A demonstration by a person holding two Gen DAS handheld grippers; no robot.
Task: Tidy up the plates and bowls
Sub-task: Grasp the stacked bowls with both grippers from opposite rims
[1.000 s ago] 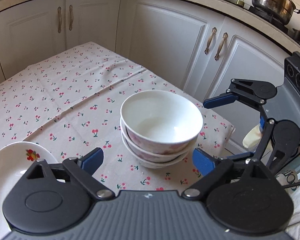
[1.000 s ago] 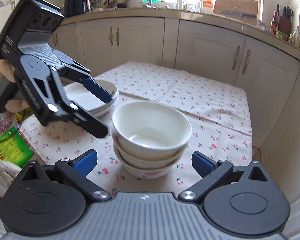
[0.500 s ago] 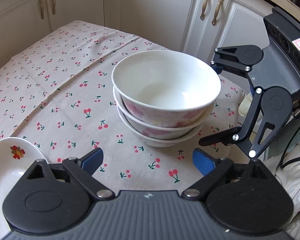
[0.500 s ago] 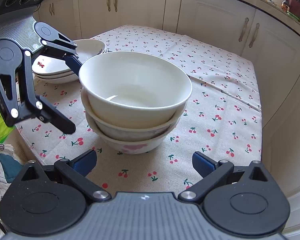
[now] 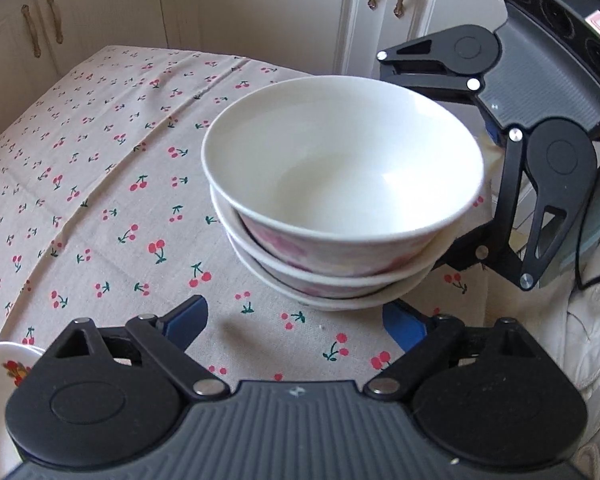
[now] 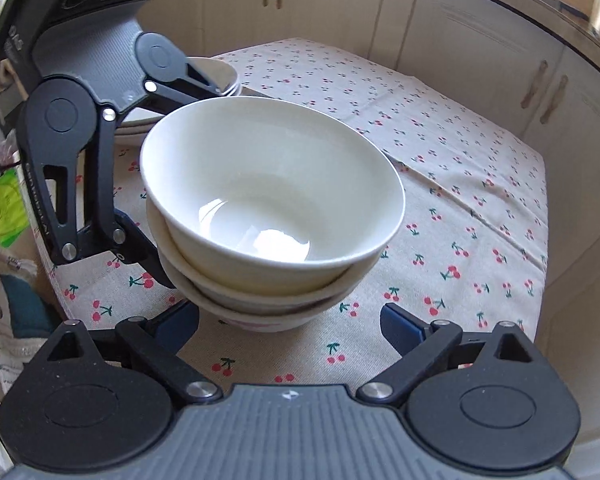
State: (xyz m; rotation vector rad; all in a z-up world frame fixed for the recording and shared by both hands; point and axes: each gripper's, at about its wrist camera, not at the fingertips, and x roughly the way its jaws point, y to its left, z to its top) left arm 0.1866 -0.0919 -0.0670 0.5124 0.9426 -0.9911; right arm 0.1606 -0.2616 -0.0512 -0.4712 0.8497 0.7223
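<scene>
Black hand-held gripper [image 5: 296, 322] linkages, silver pivot screws, blue pads [image 5: 184, 318], ribbed grey body.

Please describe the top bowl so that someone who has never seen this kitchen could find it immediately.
On the cherry-print tablecloth stands a stack of three nested bowls, between two black grippers. The top bowl is the uppermost one, empty and plain white inside. Unlike the two bowls beneath, which show only their rims, its whole inside is visible, and it sits slightly tilted.

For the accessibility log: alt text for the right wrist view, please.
A stack of three white bowls sits on a cherry-print tablecloth, with the right gripper open just before it and the left gripper flanking its left side.
</scene>
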